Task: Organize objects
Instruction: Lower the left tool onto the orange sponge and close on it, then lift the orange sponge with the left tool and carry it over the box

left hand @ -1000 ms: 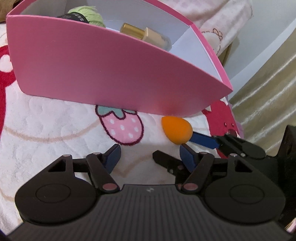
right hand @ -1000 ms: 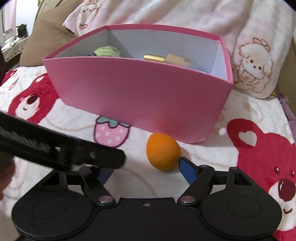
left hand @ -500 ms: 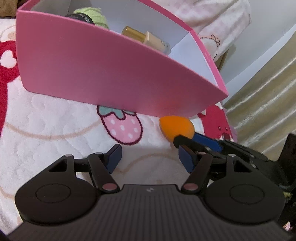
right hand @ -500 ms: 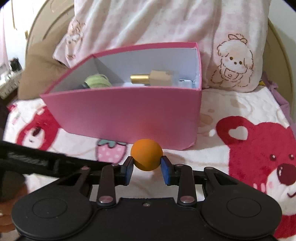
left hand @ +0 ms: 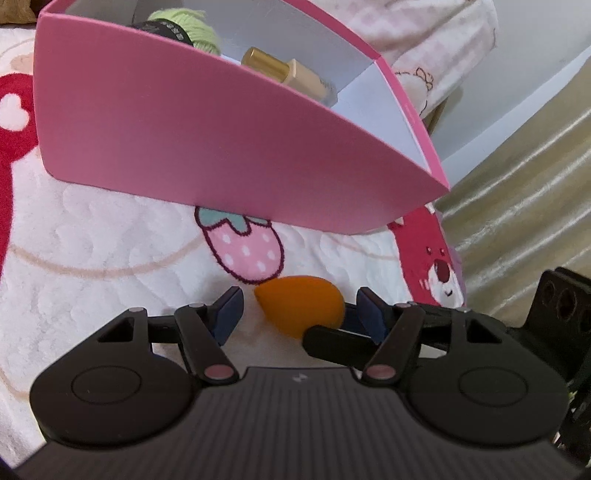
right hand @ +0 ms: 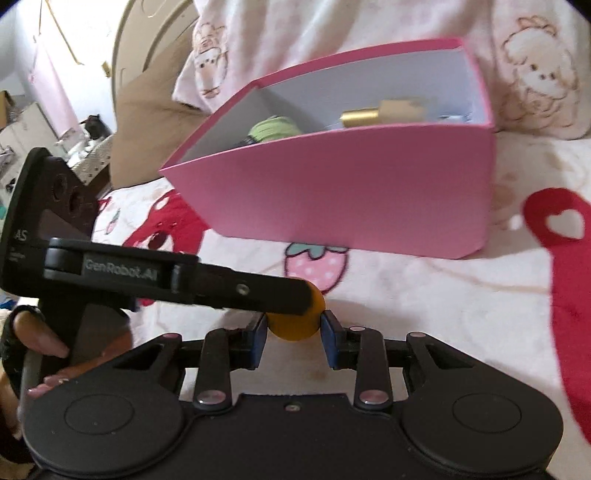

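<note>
The work surface was a bed covered by a plush white blanket (right hand: 424, 295) printed with red bears and a pink strawberry (left hand: 245, 249), with pale pillows (right hand: 332, 33) behind. My right gripper (right hand: 293, 336) had its blue pads pressed on either side of the orange makeup sponge (right hand: 295, 325), which sat between them just above the blanket and in front of the pink box (right hand: 351, 192). My left gripper (left hand: 295, 314) stood with its jaws apart, the sponge (left hand: 301, 308) lying between them without evident contact on the left pad; its right finger crossed over the sponge in the right wrist view. I judged the step in hand to be the pick-up of the sponge, possibly a pass between grippers, though which gripper was meant to carry it could not be told. The next move, as I read it, called for lifting the sponge clear of the box's near wall and releasing it over the open top. The box already held a ball of green yarn (left hand: 184, 26), a dark banded item (left hand: 159, 26) beside it that I could not identify, and a gold-capped bottle (left hand: 288, 72) lying on its side.
</note>
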`<move>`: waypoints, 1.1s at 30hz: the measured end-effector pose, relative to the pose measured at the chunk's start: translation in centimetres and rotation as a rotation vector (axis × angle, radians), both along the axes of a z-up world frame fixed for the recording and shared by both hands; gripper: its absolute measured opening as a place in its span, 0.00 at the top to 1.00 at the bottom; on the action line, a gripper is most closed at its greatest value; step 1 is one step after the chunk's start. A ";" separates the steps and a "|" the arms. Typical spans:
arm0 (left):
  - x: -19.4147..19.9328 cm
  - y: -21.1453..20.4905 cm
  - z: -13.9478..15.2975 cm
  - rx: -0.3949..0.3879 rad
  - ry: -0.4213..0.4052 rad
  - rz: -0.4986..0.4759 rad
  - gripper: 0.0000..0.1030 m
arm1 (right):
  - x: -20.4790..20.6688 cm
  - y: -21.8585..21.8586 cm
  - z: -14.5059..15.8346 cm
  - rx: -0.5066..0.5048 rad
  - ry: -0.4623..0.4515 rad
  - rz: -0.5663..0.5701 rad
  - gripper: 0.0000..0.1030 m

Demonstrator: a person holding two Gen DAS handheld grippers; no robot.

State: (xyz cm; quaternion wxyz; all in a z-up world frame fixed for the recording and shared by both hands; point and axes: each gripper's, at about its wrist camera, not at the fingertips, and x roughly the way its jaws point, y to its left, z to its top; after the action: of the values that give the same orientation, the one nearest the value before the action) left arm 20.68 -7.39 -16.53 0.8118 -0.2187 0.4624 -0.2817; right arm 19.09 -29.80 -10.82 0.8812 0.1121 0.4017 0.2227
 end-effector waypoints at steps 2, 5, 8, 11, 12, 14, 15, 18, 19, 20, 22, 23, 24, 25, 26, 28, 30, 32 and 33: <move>-0.1 -0.1 -0.2 0.045 -0.021 0.018 0.36 | 0.3 0.3 -0.4 -0.005 0.019 0.010 0.65; -0.3 -0.4 -0.5 0.087 -0.054 0.014 0.43 | 0.3 0.8 -1.0 -0.044 0.038 0.013 0.63; -0.4 -0.5 -0.8 0.064 -0.052 -0.005 0.55 | 0.3 1.5 -1.1 -0.088 0.038 0.008 0.60; -0.7 -0.9 -0.4 0.098 -0.070 -0.019 0.56 | 0.0 1.9 -1.1 -0.125 0.037 -0.001 0.60; -0.8 -1.0 -0.3 0.104 -0.067 -0.019 0.56 | -0.1 2.2 -1.0 -0.142 0.037 -0.008 0.60; -1.0 -1.1 -0.2 0.111 -0.064 -0.018 0.56 | -0.1 2.4 -0.8 -0.163 0.043 -0.028 0.60; -1.0 -1.2 -0.1 0.114 -0.063 -0.019 0.56 | -0.2 2.7 -0.7 -0.178 0.047 -0.039 0.60; -1.5 -1.2 0.1 0.127 -0.061 -0.030 0.56 | -0.7 3.0 -0.7 -0.194 0.063 -0.073 0.60; -1.7 -1.2 0.2 0.129 -0.062 -0.035 0.56 | -0.9 3.1 -0.7 -0.197 0.070 -0.078 0.60; -2.0 -1.1 0.4 0.131 -0.068 -0.037 0.56 | -1.1 3.3 -0.7 -0.203 0.063 -0.080 0.60; -2.3 -1.1 0.7 0.127 -0.068 -0.043 0.56 | -1.4 3.5 -0.5 -0.204 0.059 -0.089 0.60; -2.4 -1.1 0.8 0.117 -0.057 -0.051 0.57 | -1.6 3.5 -0.4 -0.196 0.056 -0.093 0.57; -2.5 -1.1 1.0 0.112 -0.050 -0.059 0.57 | -1.8 3.7 -0.3 -0.202 0.051 -0.102 0.57; -2.7 -1.2 1.1 0.117 -0.051 -0.064 0.57 | -1.9 3.8 -0.3 -0.219 0.044 -0.107 0.57; -3.0 -1.3 1.3 0.126 -0.059 -0.066 0.57 | -2.1 3.9 -0.2 -0.229 0.040 -0.105 0.57; -3.5 -1.4 1.9 0.145 -0.084 -0.069 0.57 | -2.4 3.8 0.2 -0.222 0.028 -0.110 0.57; -3.9 -1.4 2.6 0.160 -0.092 -0.074 0.57 | -2.7 4.0 0.6 -0.223 0.018 -0.110 0.57; -4.2 -1.5 3.4 0.185 -0.098 -0.082 0.57 | -3.2 4.4 1.0 -0.223 0.004 -0.116 0.57; -4.3 -1.5 3.8 0.196 -0.101 -0.088 0.57 | -3.5 4.5 1.3 -0.220 0.000 -0.123 0.57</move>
State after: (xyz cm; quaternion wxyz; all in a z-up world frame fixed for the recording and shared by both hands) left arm 16.38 -8.90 -12.72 0.8384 -0.1033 0.4555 -0.2809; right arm 15.61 -25.26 -9.52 0.9001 0.0389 0.4162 0.1229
